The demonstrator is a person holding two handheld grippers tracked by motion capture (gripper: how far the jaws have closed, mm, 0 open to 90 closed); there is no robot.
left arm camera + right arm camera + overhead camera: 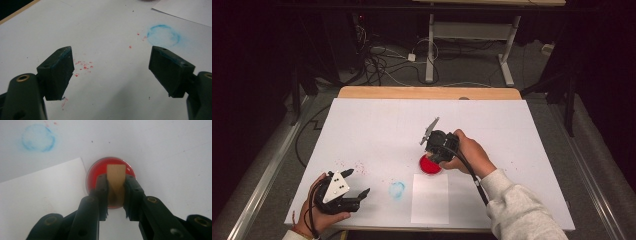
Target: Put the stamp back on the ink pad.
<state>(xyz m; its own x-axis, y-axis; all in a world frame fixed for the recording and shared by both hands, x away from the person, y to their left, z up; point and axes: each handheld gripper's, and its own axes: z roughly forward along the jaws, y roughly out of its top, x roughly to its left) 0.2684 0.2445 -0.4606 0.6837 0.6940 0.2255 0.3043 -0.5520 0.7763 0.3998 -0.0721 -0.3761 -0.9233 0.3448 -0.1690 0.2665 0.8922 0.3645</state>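
The person is standing at the near edge of the white-covered surface [377,120], with a gripper in each hand. The right gripper [116,195] is hanging just above the round red ink pad [100,168], which is sitting a little right of the surface's middle, and its fingers [102,192] are pressing tight on a small tan wooden block [115,178], clamped on both flat sides. In the right gripper view the block is standing upright between the fingers, its far end lying over the red disc; whether it is touching the ink I cannot tell. In the high view the same gripper [438,150] is covering the top of the red pad [429,166], with the person's right hand [472,152] wrapping the body from about three o'clock.

A blank white sheet of paper [430,197] is lying just at six o'clock of the pad, its top edge almost touching the rim. At nine o'clock of the sheet a smudged blue ring stain [396,189] is marking the surface, and further toward nine o'clock red ink specks [357,165] are scattering across it.

The left gripper [354,192] is resting low near the seven o'clock corner of the surface, held by the left hand [314,212]. Its fingers [58,72] are gaping wide apart and holding nothing, with red specks [83,66] lying on the surface between them.
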